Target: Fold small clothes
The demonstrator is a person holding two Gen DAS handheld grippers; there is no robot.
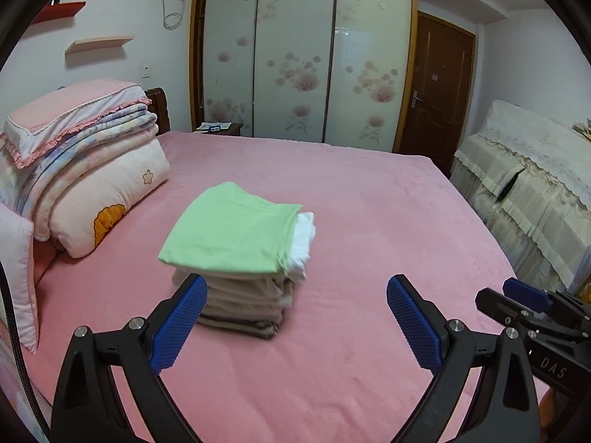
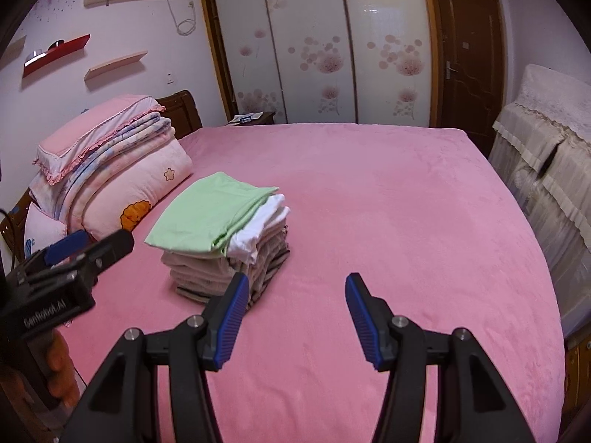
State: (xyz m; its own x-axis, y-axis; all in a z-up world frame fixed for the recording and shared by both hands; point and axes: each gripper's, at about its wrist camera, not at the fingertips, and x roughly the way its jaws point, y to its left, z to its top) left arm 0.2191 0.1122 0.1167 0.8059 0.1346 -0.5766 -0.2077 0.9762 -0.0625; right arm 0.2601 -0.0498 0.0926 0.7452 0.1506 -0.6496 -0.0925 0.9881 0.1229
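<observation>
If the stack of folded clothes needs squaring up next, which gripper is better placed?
Probably the left gripper. It is open and empty, with the stack of folded clothes just past its left finger. The right gripper, also open and empty, sits further right over bare pink bedsheet.
</observation>
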